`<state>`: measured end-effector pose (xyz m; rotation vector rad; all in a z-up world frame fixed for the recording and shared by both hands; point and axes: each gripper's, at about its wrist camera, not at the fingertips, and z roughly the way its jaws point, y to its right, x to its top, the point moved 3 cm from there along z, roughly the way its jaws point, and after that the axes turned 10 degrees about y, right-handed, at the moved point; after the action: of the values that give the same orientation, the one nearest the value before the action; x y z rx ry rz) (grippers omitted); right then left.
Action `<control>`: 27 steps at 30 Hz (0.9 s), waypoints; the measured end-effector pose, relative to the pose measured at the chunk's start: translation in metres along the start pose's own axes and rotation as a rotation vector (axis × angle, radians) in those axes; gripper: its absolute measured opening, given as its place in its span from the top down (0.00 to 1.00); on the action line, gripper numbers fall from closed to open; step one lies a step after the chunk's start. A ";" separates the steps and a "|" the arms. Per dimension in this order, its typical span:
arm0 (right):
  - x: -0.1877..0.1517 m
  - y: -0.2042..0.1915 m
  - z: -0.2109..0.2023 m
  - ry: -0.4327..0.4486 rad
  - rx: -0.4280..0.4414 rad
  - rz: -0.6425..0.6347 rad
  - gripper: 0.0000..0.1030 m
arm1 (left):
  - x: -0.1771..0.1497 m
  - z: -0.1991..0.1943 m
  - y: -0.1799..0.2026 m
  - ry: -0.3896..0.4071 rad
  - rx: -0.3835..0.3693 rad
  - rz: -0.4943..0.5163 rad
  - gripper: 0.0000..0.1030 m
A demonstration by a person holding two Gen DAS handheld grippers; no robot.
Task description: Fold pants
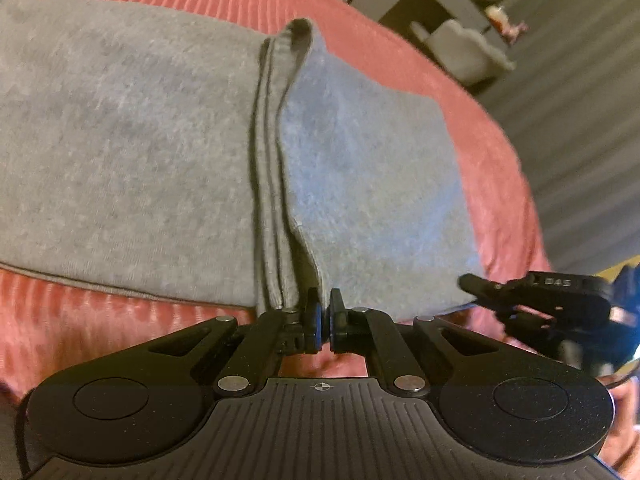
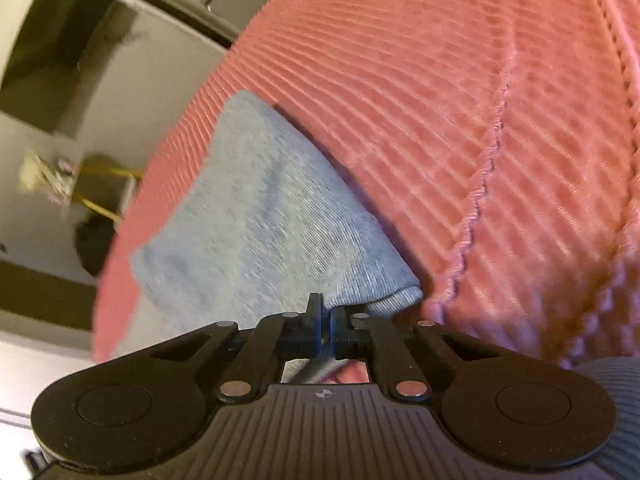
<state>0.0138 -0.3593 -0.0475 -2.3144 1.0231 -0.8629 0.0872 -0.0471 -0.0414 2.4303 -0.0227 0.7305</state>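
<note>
Grey pants (image 1: 140, 152) lying folded on the pink ribbed bedspread (image 2: 460, 100); left gripper (image 1: 324, 316) pinches their near hem edge, right gripper (image 2: 326, 320) clamps a neighbouring corner of the pants.

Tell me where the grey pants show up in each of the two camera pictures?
Left wrist view: the grey pants fill the left and centre, a doubled edge running down to the left gripper.
Right wrist view: one end of them lies centre-left, reaching the right gripper.
Shared landmark: the pink ribbed cover beneath.
</note>
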 end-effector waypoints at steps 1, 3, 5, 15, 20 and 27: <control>-0.001 -0.002 0.000 -0.019 -0.012 -0.034 0.94 | 0.001 0.000 -0.001 -0.002 0.012 -0.002 0.93; 0.000 -0.007 -0.002 -0.056 -0.021 -0.111 0.91 | 0.005 -0.001 -0.003 -0.001 0.025 -0.010 0.90; 0.002 -0.013 -0.015 -0.020 0.001 -0.216 0.77 | 0.015 -0.007 0.000 0.028 0.065 0.011 0.85; 0.008 -0.055 -0.031 0.163 0.026 -0.562 0.45 | 0.068 -0.002 0.007 0.164 0.198 0.038 0.50; -0.003 -0.060 0.010 0.045 0.056 -0.534 0.60 | 0.070 0.027 0.002 0.084 0.199 0.013 0.50; 0.005 -0.048 0.022 0.026 0.045 -0.418 0.61 | 0.071 0.052 0.010 0.051 0.206 0.057 0.52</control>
<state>0.0549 -0.3304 -0.0314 -2.5252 0.5253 -1.0595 0.1717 -0.0733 -0.0353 2.6138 0.0039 0.8571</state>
